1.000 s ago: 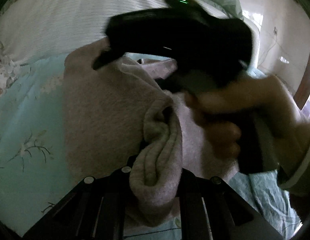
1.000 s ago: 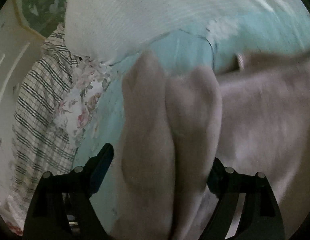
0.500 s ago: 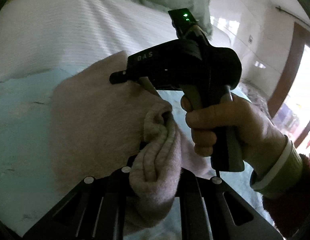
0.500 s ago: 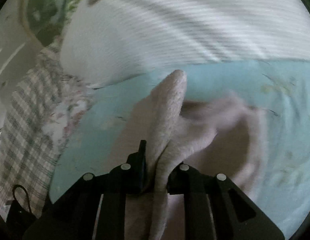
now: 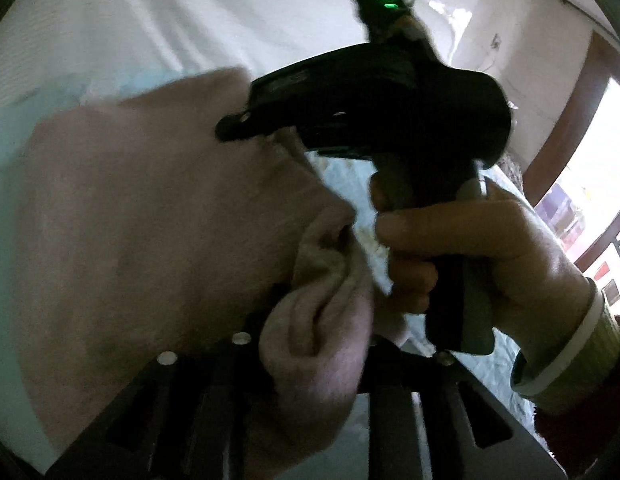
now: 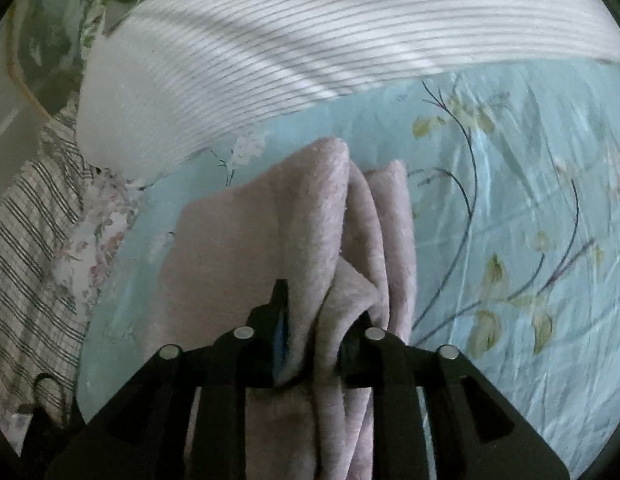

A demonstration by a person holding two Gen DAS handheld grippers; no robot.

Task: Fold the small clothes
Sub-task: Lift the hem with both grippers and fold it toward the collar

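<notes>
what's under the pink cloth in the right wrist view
The pink cloth hangs bunched from the right gripper over a light blue floral sheet, which shows on both sides. The sheet directly beneath the cloth is covered, so anything lying there cannot be seen.

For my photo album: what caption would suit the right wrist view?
Right gripper pinching a bunched pink garment above a pale blue floral bedsheet.

The garment [image 6: 270,240] lies on the sheet [image 6: 530,200], at the frame's six o'clock. A striped cover [image 6: 310,40] spreads behind it at twelve o'clock, and checked fabric [image 6: 30,260] lies at nine o'clock.
</notes>
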